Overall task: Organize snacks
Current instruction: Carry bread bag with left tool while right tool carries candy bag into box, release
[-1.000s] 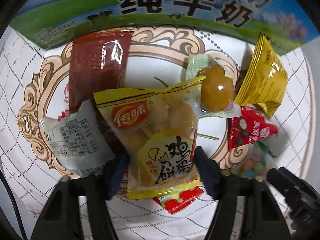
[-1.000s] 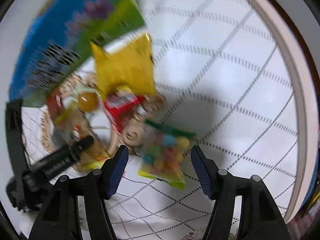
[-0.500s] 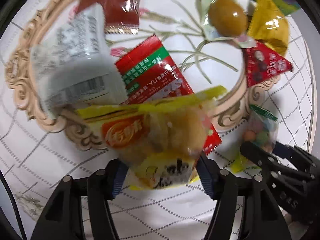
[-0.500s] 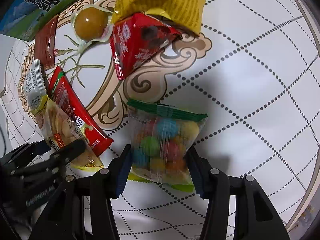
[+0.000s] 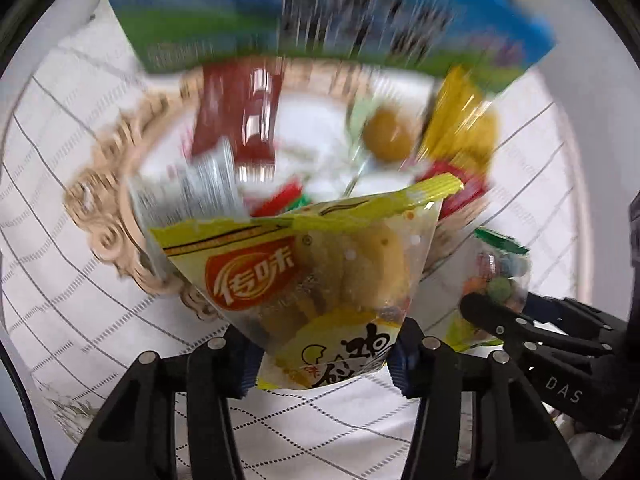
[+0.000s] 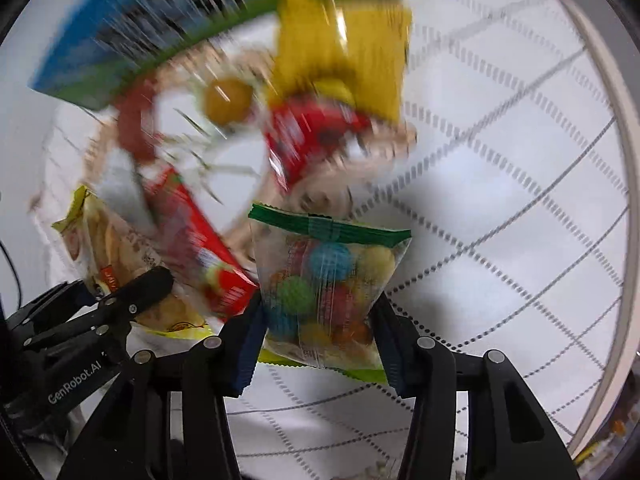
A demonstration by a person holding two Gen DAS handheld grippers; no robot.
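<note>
Left gripper [image 5: 320, 354] clamped on biscuit packet [image 5: 304, 276], now lifted, right gripper [image 6: 316, 350] newly clamped on candy bag [image 6: 326, 288]

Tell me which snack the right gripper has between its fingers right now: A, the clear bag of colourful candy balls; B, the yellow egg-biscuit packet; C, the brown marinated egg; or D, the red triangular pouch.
A: in the right wrist view the right gripper pinches the clear bag of colourful candy balls with its green top seal, while the left gripper holds the yellow egg-biscuit packet.
</note>
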